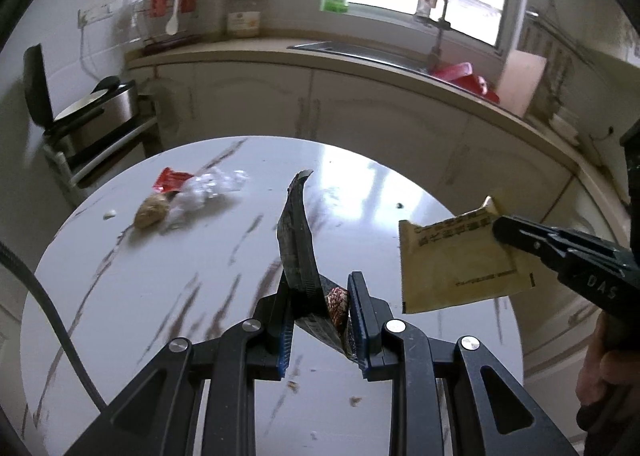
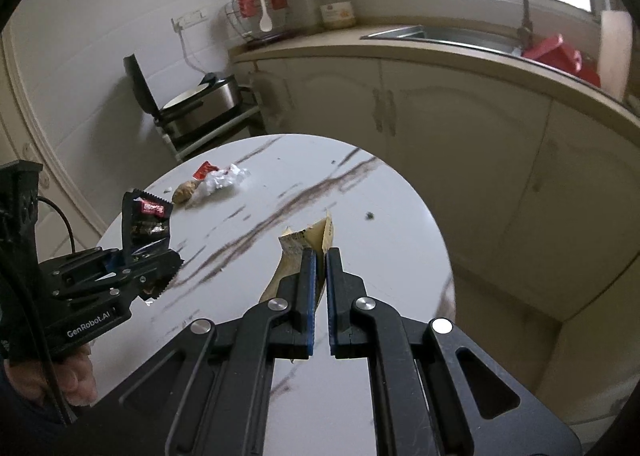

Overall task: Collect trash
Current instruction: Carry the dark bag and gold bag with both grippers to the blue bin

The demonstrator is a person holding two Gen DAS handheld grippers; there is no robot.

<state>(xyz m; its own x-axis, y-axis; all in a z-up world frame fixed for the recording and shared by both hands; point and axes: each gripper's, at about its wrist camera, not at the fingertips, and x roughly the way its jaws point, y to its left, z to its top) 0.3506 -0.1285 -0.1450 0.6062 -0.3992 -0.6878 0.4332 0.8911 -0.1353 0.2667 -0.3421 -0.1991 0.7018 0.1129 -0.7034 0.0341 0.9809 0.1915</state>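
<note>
Gripping a dark snack wrapper [image 1: 298,252], the left tongs [image 1: 322,320] have both pads pressed against its crumpled lower end, and the rest of the wrapper curves upright above the round white marbled surface [image 1: 120,296]. From the right wrist view the same wrapper [image 2: 146,223] stands up out of the left tongs [image 2: 132,268], showing a red label near its top edge. The right tongs [image 2: 319,276] are closed on a yellow sachet [image 2: 310,242], pinched thin between the blue-edged pads, with its torn top projecting past the fingertips. In the left wrist view this sachet [image 1: 456,260] hangs flat to the right of the dark wrapper, held at its upper right corner by the right tongs [image 1: 504,234], clear of the surface. Remaining trash lies on the far left part of the surface, well apart from both tongs: a red packet [image 1: 170,180], a crumpled clear plastic wrap [image 1: 208,191] touching it, and a brown lump [image 1: 150,211] just beside the wrap. A small white scrap [image 1: 109,214] lies left of the lump near the rim. Crumbs [image 1: 354,400] sit on the surface below the left tongs. A small dark speck [image 1: 399,205] lies beyond the sachet.
</note>
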